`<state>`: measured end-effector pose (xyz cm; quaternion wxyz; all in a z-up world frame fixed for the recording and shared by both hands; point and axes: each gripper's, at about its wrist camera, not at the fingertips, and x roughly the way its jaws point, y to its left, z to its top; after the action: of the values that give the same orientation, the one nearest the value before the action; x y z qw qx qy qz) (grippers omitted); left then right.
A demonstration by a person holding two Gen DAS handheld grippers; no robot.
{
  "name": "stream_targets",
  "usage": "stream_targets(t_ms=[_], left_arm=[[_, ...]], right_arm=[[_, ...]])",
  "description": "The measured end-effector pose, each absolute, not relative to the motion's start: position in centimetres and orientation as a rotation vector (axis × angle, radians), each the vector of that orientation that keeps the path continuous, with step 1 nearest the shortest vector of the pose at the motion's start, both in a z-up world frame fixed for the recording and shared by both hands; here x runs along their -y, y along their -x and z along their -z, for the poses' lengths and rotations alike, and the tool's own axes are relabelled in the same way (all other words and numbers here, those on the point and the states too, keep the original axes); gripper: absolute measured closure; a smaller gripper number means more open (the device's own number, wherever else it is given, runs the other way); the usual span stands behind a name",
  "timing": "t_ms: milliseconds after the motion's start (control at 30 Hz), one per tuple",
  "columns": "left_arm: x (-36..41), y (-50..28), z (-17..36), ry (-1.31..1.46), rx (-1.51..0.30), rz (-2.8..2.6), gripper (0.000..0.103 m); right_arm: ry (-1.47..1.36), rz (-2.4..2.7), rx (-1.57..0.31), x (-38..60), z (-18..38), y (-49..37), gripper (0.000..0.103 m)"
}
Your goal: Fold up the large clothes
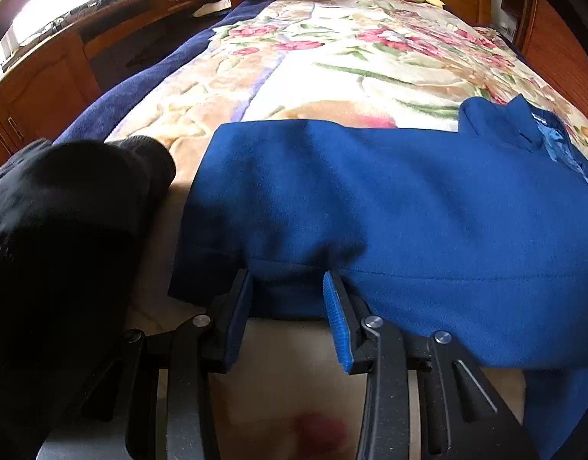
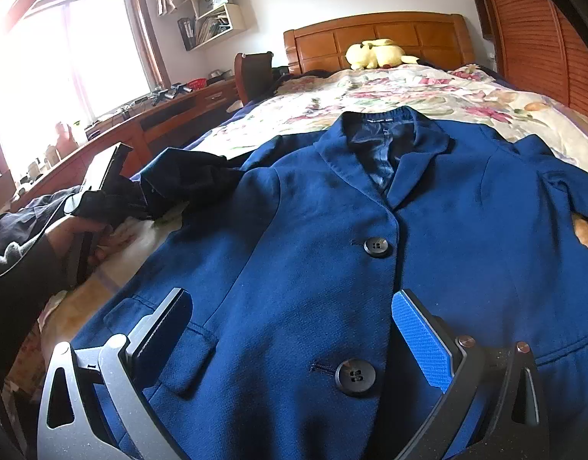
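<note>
On the bed's floral blanket (image 2: 409,92) my blue wool jacket (image 2: 332,230) lies face up — left gripper (image 1: 288,280) jaws straddle its sleeve edge, apparently clamped; right gripper (image 2: 290,306) jaws gape above it

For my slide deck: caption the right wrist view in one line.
Right gripper open over the buttoned front of a blue jacket spread on a floral bedspread.
</note>
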<state>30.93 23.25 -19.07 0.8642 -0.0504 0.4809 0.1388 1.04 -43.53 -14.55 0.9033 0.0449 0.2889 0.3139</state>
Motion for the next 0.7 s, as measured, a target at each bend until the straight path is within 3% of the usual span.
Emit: stream_targets(t_ms=[67,133,233,400,700], left_arm=[[-23.1,-31.2,19.1,0.093,-1.017,-0.287,0.065],[-23.3,-31.4,18.9,0.108,-1.02,-0.244,0.081],[-23.0,-31.5,18.4,0.104,-1.018,-0.223,0.096],[-21.0,-30.8,14.4,0.101,-0.915,-0.189,0.098],[-9.2,-29.2,4.4,0.013,-0.736,0.065,0.098]], right_arm=[[-0.092,-0.651,-0.6,43.5,14.6,-1.1,0.0],[-0.089,-0.653,-0.603,43.4,14.6,-1.2,0.0],[-0.079,-0.655,-0.604,43.3,14.6,-1.2,0.0],[-0.068,-0.646,-0.605,43.2,14.6,-1.3,0.0],[-0.073,-0.643,-0.612,43.8,13.2,-1.0,0.0]])
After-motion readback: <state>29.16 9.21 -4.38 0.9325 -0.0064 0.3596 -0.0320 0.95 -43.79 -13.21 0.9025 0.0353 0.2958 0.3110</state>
